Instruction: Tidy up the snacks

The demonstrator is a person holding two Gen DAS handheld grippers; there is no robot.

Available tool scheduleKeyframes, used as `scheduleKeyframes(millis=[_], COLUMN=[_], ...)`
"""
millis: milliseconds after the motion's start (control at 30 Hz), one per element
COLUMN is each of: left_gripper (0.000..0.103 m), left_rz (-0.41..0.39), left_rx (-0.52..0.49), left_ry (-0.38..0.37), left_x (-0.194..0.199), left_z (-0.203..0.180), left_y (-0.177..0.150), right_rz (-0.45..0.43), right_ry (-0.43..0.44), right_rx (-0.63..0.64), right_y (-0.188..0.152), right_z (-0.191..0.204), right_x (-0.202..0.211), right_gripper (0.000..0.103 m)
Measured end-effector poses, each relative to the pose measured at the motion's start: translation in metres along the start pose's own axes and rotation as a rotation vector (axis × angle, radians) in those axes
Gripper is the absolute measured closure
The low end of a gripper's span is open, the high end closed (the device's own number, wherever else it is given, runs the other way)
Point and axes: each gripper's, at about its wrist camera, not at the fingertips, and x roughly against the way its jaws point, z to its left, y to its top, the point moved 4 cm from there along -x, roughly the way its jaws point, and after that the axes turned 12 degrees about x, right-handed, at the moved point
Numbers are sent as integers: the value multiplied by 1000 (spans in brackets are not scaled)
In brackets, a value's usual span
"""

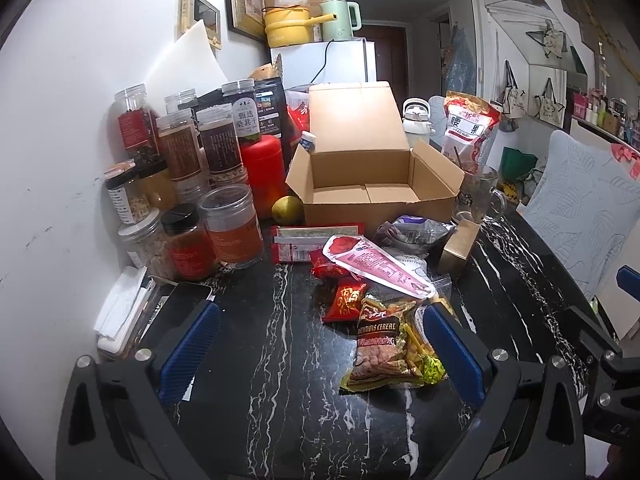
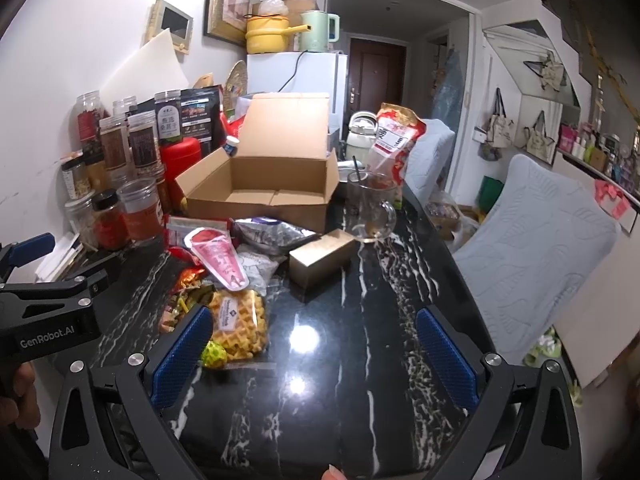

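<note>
The left gripper is held with its jaws spread wide above the black marbled counter, and nothing is gripped between its blue pads. The right gripper is likewise held wide apart and empty over a bare, glossy stretch of the same counter. Just ahead of the grippers, a loose pile of snacks is spread out on the counter: a cereal packet, a waffle packet lying against the inner pad of the right gripper in that view, a small red sachet, and a pink wedge-shaped packet laid on top of the others. Beyond these, a silver foil bag and a flat red packet are seen, and a small gold box stands just beside the pile. Behind the pile, an open cardboard box is set with its lid raised and its inside bare. To its left, a cluster of clear jars and a red canister are ranged along the wall, and a yellow-green fruit rests against the box. To its right, a glass mug and an upright bag of cashews are found. Farther back, a white fridge is topped by a yellow pot and a green kettle.
</note>
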Motion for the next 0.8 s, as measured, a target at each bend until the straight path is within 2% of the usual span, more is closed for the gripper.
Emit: scheduleKeyframes(millis=[800], left_gripper=[0], left_rz=[-23], left_rx=[12], left_ry=[-7], left_x=[11], left_z=[6], left_y=[2], right_rz=[-10], right_ry=[16], right_rx=[19], right_y=[0], right_z=[7], right_x=[1], right_gripper=[0])
